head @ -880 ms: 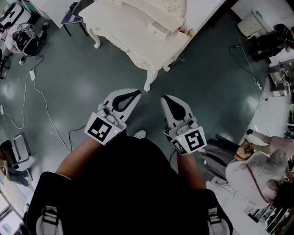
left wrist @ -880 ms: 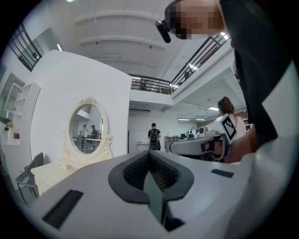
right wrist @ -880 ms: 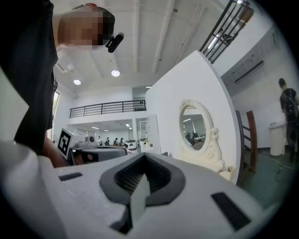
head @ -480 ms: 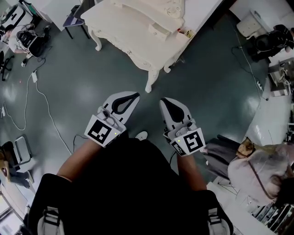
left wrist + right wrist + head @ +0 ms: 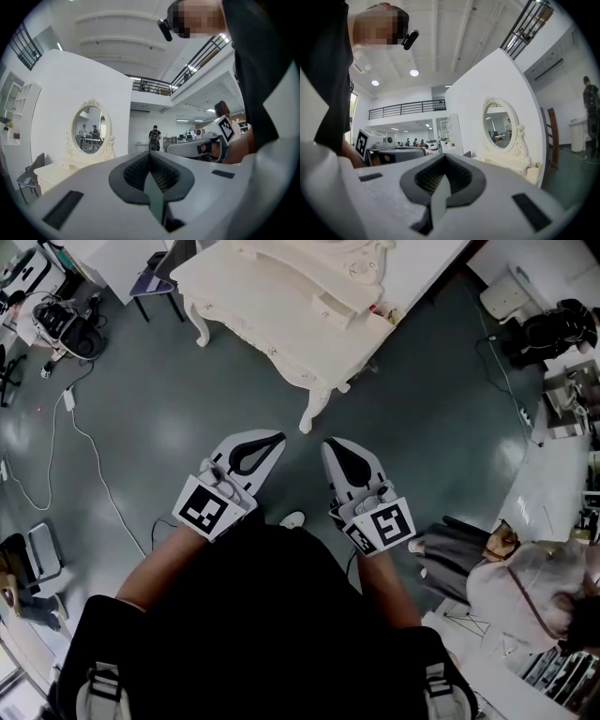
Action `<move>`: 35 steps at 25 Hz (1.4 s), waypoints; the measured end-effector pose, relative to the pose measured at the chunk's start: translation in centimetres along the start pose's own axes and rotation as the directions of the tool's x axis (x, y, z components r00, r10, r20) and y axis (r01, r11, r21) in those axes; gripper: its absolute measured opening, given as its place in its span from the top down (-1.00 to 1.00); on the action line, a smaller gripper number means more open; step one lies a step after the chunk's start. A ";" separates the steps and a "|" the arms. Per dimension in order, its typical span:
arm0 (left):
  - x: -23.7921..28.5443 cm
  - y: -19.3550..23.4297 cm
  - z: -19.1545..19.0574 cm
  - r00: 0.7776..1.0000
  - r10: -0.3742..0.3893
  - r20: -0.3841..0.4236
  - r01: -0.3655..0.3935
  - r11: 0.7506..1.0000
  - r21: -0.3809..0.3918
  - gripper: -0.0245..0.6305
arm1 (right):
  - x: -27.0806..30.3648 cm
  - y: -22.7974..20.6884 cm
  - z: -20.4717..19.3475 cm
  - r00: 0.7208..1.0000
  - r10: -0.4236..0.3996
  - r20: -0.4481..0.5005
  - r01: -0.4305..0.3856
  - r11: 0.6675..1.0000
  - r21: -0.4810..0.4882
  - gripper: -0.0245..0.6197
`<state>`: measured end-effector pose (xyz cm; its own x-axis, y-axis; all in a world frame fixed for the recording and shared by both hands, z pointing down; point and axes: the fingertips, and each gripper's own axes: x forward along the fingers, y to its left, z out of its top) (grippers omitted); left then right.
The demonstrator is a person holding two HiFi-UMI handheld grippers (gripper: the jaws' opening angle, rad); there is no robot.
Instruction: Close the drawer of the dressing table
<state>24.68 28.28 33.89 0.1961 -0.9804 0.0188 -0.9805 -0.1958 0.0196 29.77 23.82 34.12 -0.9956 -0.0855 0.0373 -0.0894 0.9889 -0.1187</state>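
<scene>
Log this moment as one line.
left gripper: shut, empty | right gripper: shut, empty | dressing table: ahead of both, untouched

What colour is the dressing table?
The dressing table is cream white; head view shows it best.

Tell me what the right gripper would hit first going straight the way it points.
Most likely the cream-white carved dressing table, near its front corner over the curved leg. The right gripper, shut and empty, points level that way; depth is unclear, so it might slip past.
</scene>
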 end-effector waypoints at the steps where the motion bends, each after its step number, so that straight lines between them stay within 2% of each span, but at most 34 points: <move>1: -0.2 0.5 0.0 1.000 -0.004 0.001 0.004 1.000 0.001 0.95 | 0.6 0.3 -0.1 1.000 0.001 -0.006 -0.001 1.000 -0.002 0.92; 11: -3.1 7.3 0.2 1.000 -0.015 0.026 0.015 1.000 0.003 0.95 | 8.4 3.0 -0.2 0.999 0.011 -0.035 -0.012 1.000 -0.027 0.92; 20: -5.9 14.2 -0.4 0.999 -0.036 0.030 0.036 0.999 -0.009 0.95 | 15.6 4.7 -0.7 0.999 -0.021 -0.050 0.020 1.000 -0.014 0.92; 28: -6.3 18.7 -0.5 0.999 -0.006 0.034 0.007 1.000 -0.024 0.95 | 19.6 3.8 -0.9 0.998 -0.021 -0.066 0.021 1.000 -0.005 0.92; 35: -4.1 22.8 -1.0 0.999 0.031 0.021 -0.031 0.999 -0.015 0.95 | 23.5 0.9 -1.2 0.998 0.010 -0.063 -0.010 1.000 0.004 0.92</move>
<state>1.51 27.86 35.27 0.1654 -0.9862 -0.0017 -0.9856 -0.1654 0.0339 6.28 22.82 36.05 -0.9928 -0.0680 0.0990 -0.0800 0.9892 -0.1230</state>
